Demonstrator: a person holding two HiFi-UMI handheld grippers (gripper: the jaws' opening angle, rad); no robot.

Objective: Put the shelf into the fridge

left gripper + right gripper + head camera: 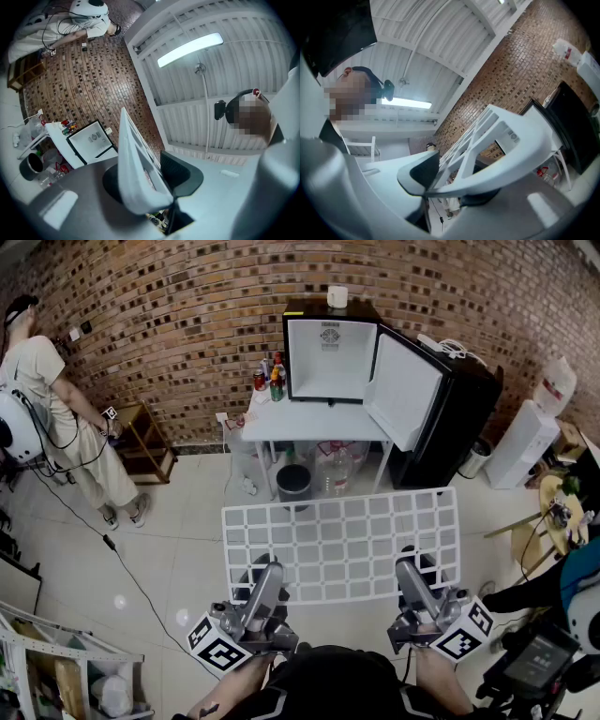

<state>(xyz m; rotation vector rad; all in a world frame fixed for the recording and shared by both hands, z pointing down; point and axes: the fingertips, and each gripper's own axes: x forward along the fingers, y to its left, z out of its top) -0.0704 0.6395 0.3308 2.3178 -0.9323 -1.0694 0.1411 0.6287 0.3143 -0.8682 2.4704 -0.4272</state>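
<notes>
The left gripper [271,570] and right gripper [409,565] each pinch the near edge of the white shelf [340,540], held broadside, with the open fridge [330,362] on its table [309,423] straight ahead, well apart

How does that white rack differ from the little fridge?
The fridge is a black box; the shelf is a flat white grid. The fridge stands on a table, door open; the shelf is gripped by the left claw and right claw. Shared: white, like the fridge's inside.
</notes>
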